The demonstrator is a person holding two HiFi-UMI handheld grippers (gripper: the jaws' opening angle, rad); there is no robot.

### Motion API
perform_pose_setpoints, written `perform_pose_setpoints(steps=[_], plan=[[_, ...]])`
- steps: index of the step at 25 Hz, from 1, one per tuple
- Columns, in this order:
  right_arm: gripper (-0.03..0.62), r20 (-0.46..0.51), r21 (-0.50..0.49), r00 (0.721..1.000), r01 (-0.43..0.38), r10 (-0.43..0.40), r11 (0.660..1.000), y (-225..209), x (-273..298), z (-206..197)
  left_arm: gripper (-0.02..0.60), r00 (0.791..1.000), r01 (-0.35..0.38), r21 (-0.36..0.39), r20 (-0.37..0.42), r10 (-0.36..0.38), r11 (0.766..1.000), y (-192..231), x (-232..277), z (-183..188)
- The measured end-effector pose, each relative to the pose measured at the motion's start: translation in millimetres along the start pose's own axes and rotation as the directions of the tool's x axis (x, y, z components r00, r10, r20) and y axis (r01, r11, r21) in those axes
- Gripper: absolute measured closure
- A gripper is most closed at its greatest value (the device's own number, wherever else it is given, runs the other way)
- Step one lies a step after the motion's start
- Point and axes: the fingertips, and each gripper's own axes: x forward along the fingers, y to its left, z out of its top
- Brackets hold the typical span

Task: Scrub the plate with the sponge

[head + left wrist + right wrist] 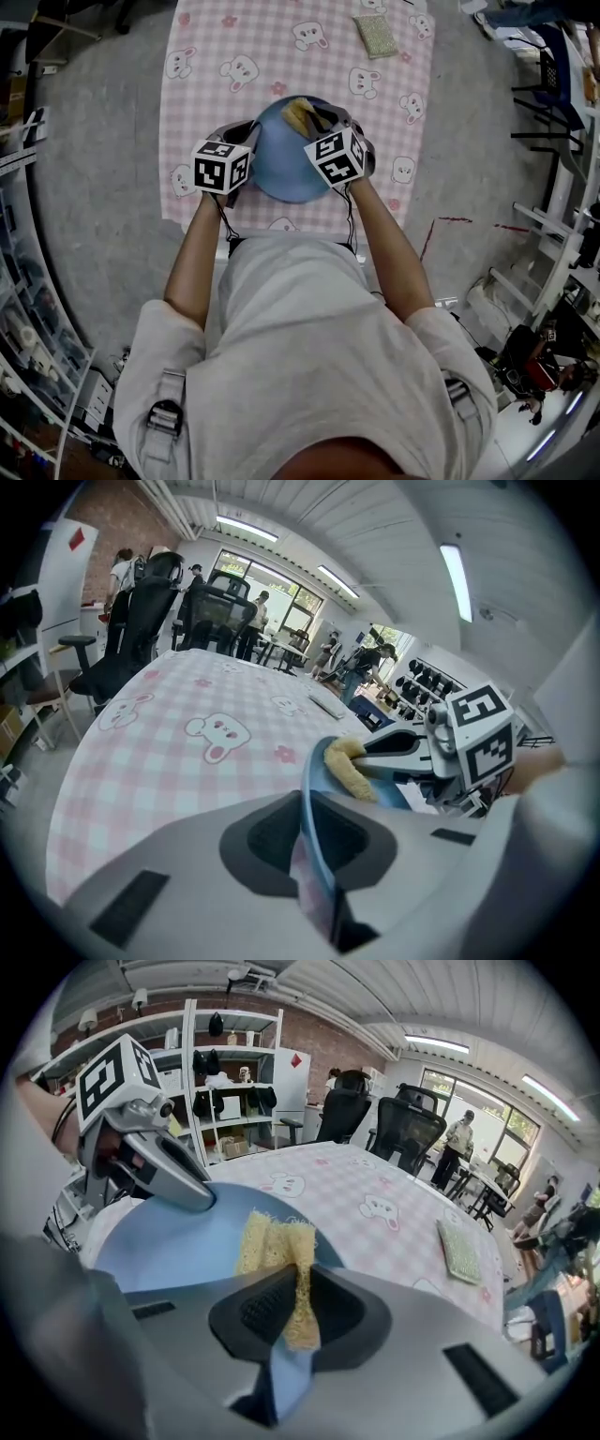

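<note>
Blue plate (281,171) and yellow sponge (269,1237), over a pink bunny-print tablecloth (211,42).
Obscured: in the head view the marker cubes cover most of both grippers' jaws, and whether the plate rests on the cloth cannot be told. Left gripper (315,860): jaws closed tight on the plate's left rim, seen edge-on between them. Right gripper (298,1309): jaws clamped on the folded sponge, whose free end lies against the plate's face near its far rim; a strip of blue shows between the jaws below the sponge. Green scouring pad (375,35): far end of cloth, well apart.
</note>
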Motion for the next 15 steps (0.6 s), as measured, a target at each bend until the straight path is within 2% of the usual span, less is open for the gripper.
perform_pose_setpoints(steps=[9, 15], plan=[[0.548, 0.013, -0.046, 1.0, -0.006, 0.007, 0.999, 9, 3, 5, 0.543, 1.0, 0.016, 0.003, 0.004, -0.016, 1.0, -3, -2, 4], [0.548, 0.048, -0.154, 0.997, -0.048, 0.056, 0.987, 32, 3, 17, 0.545, 1.0, -0.014, 0.018, -0.003, 0.014, 1.0, -5, -3, 4]])
